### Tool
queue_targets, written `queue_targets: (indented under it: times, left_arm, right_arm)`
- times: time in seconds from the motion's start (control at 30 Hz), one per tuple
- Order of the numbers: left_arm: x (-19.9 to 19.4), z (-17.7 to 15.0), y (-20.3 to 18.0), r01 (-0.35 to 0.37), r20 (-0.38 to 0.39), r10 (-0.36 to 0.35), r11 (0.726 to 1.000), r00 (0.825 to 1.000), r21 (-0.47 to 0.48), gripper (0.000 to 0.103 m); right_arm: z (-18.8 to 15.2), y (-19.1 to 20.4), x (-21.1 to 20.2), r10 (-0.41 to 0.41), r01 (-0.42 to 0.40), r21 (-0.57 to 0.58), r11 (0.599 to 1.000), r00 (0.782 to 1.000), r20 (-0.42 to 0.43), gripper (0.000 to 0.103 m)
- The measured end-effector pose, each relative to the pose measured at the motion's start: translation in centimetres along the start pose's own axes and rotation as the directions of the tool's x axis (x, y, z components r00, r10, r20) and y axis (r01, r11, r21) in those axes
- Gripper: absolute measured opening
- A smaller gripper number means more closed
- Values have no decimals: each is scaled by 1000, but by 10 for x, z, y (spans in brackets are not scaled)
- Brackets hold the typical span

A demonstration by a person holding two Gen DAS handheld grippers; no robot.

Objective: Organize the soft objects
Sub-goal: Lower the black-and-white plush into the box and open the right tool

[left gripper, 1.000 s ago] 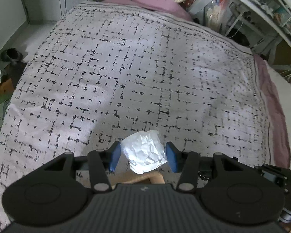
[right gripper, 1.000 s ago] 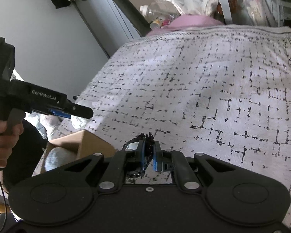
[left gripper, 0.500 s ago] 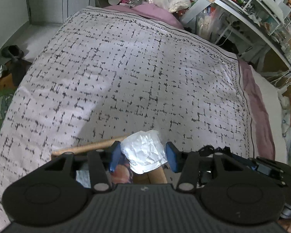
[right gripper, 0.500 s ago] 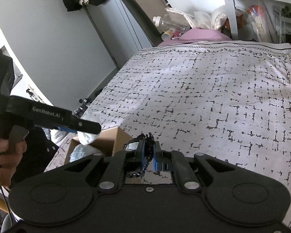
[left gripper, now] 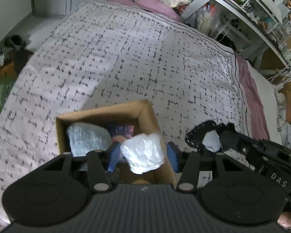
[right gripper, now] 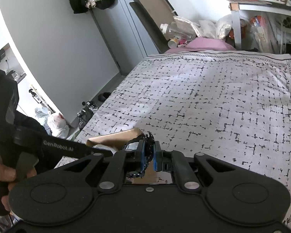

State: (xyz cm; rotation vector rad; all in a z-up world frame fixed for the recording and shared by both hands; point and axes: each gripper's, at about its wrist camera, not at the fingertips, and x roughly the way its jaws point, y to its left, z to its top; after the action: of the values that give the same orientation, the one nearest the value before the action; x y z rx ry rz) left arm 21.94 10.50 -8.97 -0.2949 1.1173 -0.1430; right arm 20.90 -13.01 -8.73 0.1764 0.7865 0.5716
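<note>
Covering the bed, patterned blanket, cardboard box on it, cluttered shelves beyond

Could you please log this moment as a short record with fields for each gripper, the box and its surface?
left gripper: jaws apart, white crumpled soft item between them, over the box; contact unclear
right gripper: shut on black lacy item, beside the box
cardboard box: open-topped, on the bed
box contents: light blue fluffy item; a dark purple item, blurred
bedspread: white with black dashes
</note>
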Motion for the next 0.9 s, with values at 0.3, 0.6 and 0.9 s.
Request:
queue_targets:
  times: [0.3,0.6,0.9]
  left_arm:
    - [-22,-24,15,23,8,-23,997,1000,-73,55]
    - [-53,-42,29,7,73,2,992,997,-123,60]
    - [-81,-57,25,-7,136,27,989,990,-147,78]
  right_arm:
    - [-6,29,3,15,-15,-29,999,1000,-23,9]
    - [-6,37,3,40,-39,72,997,999,-18,32]
    - [-9,41,-31,36,-37,76,996,999,20,55]
